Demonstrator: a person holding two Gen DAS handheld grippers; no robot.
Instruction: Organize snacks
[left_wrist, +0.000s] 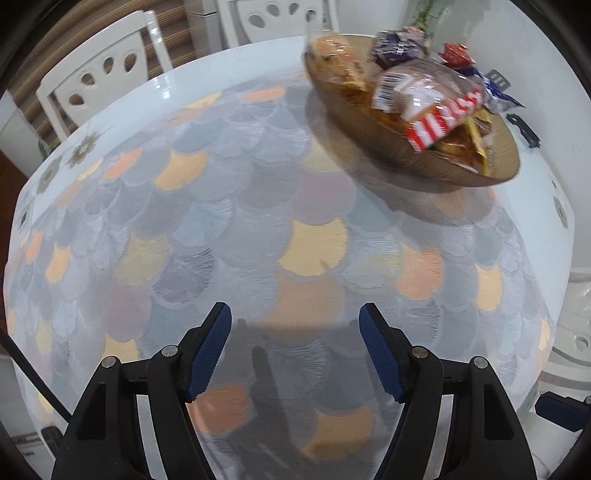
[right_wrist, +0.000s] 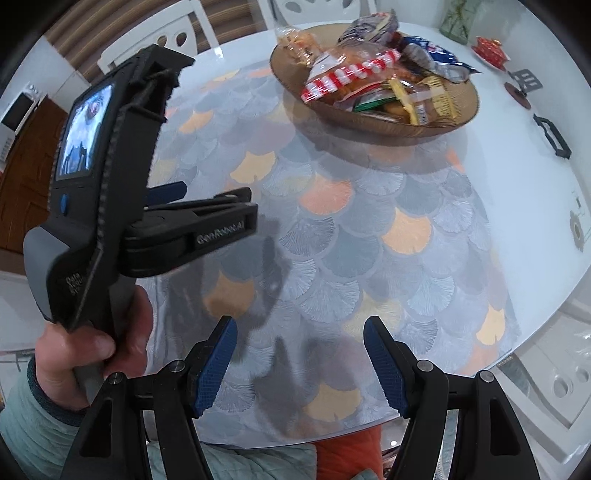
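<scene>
A brown oval basket (left_wrist: 436, 162) (right_wrist: 373, 122) piled with snack packets stands at the far right of the round table. A clear bag with a red-and-white label (left_wrist: 436, 107) (right_wrist: 351, 74) lies on top of the pile. A blue wrapper (right_wrist: 432, 53) hangs over the basket's far rim. My left gripper (left_wrist: 295, 339) is open and empty over the patterned cloth, well short of the basket. My right gripper (right_wrist: 299, 354) is open and empty near the table's front edge. The left gripper's body (right_wrist: 122, 192), held in a hand, shows at the left of the right wrist view.
A scallop-patterned cloth (left_wrist: 240, 221) covers the white round table (right_wrist: 535, 177). White chairs (left_wrist: 99, 74) stand behind the table. A red lidded pot (right_wrist: 489, 48), a glass vase (right_wrist: 458, 18) and small dark objects (right_wrist: 552, 136) sit at the far right of the table.
</scene>
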